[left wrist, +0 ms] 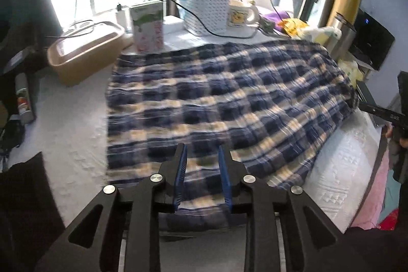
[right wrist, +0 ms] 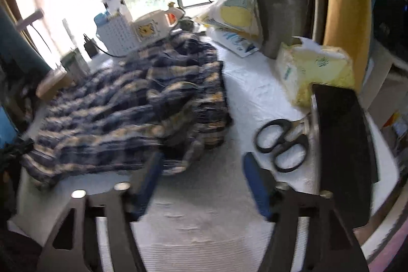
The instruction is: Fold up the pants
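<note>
1. Pants (left wrist: 216, 98), plaid, lie spread on the white table (left wrist: 76, 124)
2. Soft, light, limp cloth; pinch a doubled hem corner
3. Left claw (left wrist: 202, 157) slightly apart, right claw (right wrist: 201, 165) wide apart, both empty

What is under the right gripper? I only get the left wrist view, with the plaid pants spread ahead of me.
Observer: The right gripper hangs open over bare white tablecloth, with nothing between its jaws.
Operator: Anything near it I could snag?
Observer: Black-handled scissors lie just to its right, beside a dark flat device.
Operator: How do the pants look from that side?
Observer: The plaid pants are bunched along their near right edge, not flat.
</note>
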A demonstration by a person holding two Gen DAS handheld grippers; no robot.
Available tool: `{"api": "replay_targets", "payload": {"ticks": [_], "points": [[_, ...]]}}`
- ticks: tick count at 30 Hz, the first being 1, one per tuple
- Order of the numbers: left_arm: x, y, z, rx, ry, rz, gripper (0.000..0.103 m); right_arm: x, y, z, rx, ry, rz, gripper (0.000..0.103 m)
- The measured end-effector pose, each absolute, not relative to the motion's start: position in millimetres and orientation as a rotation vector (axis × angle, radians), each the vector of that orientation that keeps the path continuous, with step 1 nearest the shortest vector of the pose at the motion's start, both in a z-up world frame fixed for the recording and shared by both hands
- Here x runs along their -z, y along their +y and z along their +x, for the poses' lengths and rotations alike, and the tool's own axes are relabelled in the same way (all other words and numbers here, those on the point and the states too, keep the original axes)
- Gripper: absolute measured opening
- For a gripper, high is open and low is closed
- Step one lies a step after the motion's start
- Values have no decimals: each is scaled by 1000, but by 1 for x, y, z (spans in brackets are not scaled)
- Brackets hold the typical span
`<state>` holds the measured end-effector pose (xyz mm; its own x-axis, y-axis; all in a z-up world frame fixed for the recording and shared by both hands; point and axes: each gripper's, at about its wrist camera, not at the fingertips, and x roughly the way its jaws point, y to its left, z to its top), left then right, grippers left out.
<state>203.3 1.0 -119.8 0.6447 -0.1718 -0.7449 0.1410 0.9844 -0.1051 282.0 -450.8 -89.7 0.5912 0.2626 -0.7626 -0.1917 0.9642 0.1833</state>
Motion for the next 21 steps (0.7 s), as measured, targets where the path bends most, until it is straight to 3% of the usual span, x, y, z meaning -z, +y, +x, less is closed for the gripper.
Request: {"api": "replay_targets", "payload": {"ticks": [7, 19, 20, 21], "points": [[115, 24, 199, 129, 831, -61, 26, 110, -439, 300, -303, 978, 225, 78], [117, 57, 199, 39, 835, -107, 26, 120, -455, 342, -287, 863, 543, 77], [118, 58, 200, 33, 836, -109, 26, 121, -456, 344, -276, 856, 559, 75], [118, 59, 200, 31, 838, -110, 26, 122, -456, 347, -257, 856, 564, 64]]}}
